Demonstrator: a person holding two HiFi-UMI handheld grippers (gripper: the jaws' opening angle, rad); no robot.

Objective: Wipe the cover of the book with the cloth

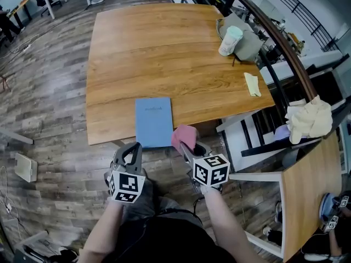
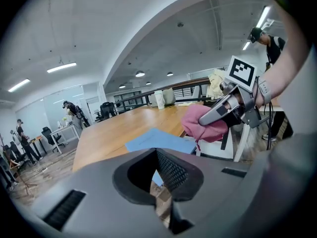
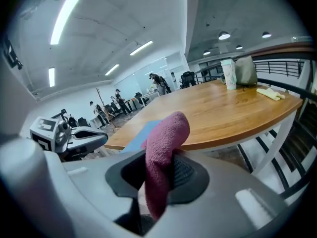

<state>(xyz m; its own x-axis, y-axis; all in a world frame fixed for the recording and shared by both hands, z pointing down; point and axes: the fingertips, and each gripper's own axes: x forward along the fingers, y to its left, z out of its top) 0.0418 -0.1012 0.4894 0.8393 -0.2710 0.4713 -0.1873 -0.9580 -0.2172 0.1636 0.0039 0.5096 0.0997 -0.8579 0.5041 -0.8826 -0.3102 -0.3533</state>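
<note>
- Two claws hang side by side just off the near edge of the wooden worktop (image 1: pixel 164 53).
- On one side, the left claw (image 1: pixel 130 148) has its jaws pressed together with nothing between them, close to the book's near left corner.
- Beside it, the right claw (image 1: pixel 187 147) is clamped on a pink cloth (image 1: pixel 185 135), which bunches up above the jaws.
- Flat at the worktop's near edge lies the blue book (image 1: pixel 153 121), cover up, just left of the cloth.
- Whether cloth and book touch, I cannot tell.
</note>
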